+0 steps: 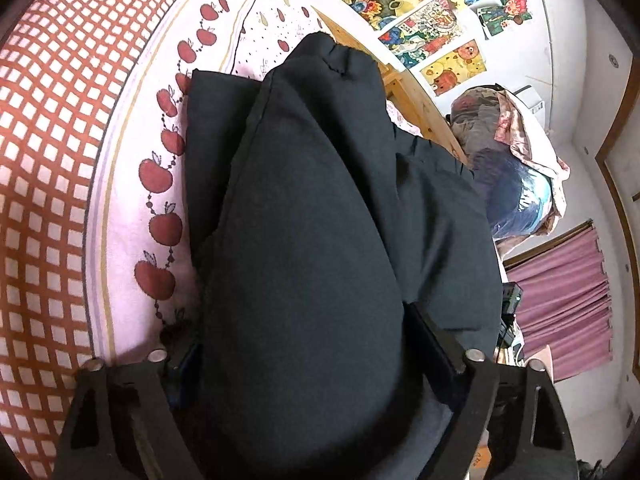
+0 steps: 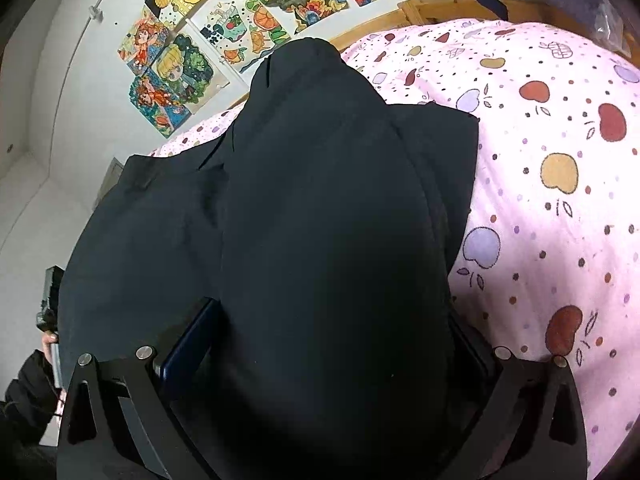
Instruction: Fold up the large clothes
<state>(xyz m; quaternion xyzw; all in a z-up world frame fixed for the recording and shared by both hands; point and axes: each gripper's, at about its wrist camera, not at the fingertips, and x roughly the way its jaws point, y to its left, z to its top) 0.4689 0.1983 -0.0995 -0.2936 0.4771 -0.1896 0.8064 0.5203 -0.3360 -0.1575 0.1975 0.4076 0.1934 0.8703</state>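
A dark garment [image 1: 320, 208] lay on a bed, spread over a pink sheet [image 1: 124, 216] printed with apples. In both wrist views a thick, rounded fold of the garment bulged up between the fingers and filled the middle of the picture.

The left gripper [image 1: 312, 360] had its fingers set wide on either side of that fold. The cloth lay against both inner faces, and the right finger [image 1: 436, 344] was pressed into the fabric, so the left gripper was grasping the garment. A red-and-white checked cover [image 1: 44, 200] lay to the left of the sheet.

The right gripper [image 2: 328, 344] stood the same way, fingers far apart with the bulk of the garment wedged between them. Its left finger [image 2: 188, 340] lay flat against the cloth, and the fold hid most of the right one; this gripper too was clasping the garment.

Past the garment, a wooden bed frame [image 1: 416, 96] ran along a white wall hung with colourful drawings [image 2: 180, 76]. A pile of bedding and bags [image 1: 516, 160] stood beside the frame, and a purple curtain [image 1: 568, 304] hung lower right. In the right wrist view a dark sleeve [image 2: 28, 388] showed at the left edge.
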